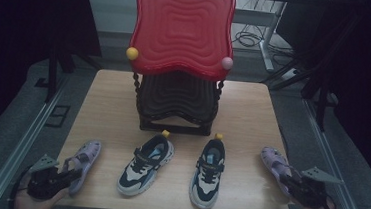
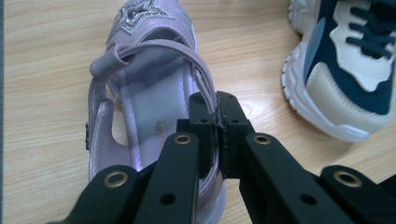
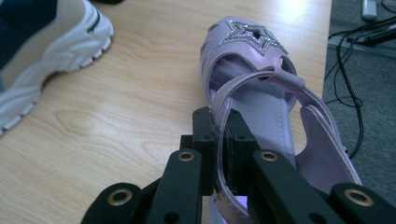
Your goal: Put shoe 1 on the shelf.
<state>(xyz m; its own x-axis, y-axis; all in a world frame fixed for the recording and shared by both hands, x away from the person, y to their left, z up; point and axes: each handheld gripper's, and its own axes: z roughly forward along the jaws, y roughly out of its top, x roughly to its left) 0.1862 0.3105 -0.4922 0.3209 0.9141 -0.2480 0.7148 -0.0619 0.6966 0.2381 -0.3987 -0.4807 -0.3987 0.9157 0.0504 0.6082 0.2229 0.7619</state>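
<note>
Pinching the inner side strap of a lilac star-topped child's sandal (image 2: 140, 107), the left gripper (image 2: 211, 123) has its two black jaws pressed nearly together with only the thin strap between them; this sandal lies at the near left corner of the pale wooden tabletop (image 1: 118, 109), toe pointing away from the person. The right gripper (image 3: 220, 135) does the same at the near right corner, its jaws clamped on the inner strap of the matching lilac sandal (image 3: 261, 88), which sits close to the table's right edge with grey floor and black cables beyond it. In the high view the left gripper (image 1: 62, 176) and the right gripper (image 1: 292, 185) each sit at the heel end of their sandal, left sandal (image 1: 85, 161) and right sandal (image 1: 275, 164), well apart from each other, with a hand behind each gripper at the bottom edge.

Between the two sandals, a little farther in, stand two navy, white and beige lace-up sneakers (image 1: 144, 165) side by side, toes away from the person, the left one angled slightly to the right.

Beyond the sneakers stands a dark two-tier rack (image 1: 176, 101) with twisted posts, small yellow knobs at its near feet. A glossy red wavy-edged tray (image 1: 182, 29) forms its top tier, with a yellow ball at the front left corner and a pink one at the front right.
</note>
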